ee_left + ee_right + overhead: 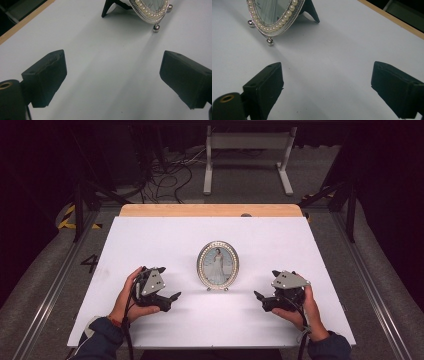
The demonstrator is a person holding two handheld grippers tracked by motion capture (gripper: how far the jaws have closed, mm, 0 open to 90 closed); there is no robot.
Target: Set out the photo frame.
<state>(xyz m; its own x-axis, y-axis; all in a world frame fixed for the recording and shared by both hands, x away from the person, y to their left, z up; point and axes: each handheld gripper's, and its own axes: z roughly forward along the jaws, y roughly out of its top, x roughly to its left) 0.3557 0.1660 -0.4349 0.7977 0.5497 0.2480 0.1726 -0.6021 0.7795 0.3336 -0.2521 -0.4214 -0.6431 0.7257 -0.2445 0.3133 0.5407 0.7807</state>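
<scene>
Two tongs flanked one oval picture frame on the worktop.
Left tongs (172,299) and right tongs (258,298) rested near the worktop's (150,235) front edge, jaws spread wide, gripping nothing; the single pearl-rimmed picture frame (218,265) stood mid-worktop between them, long axis upright, face toward the front edge, two ball feet and a back prop visible.

Table, white top with wooden far edge (150,240).
One oval silver pearl-rimmed photo frame (218,265) stands upright near centre on ball feet.
</scene>
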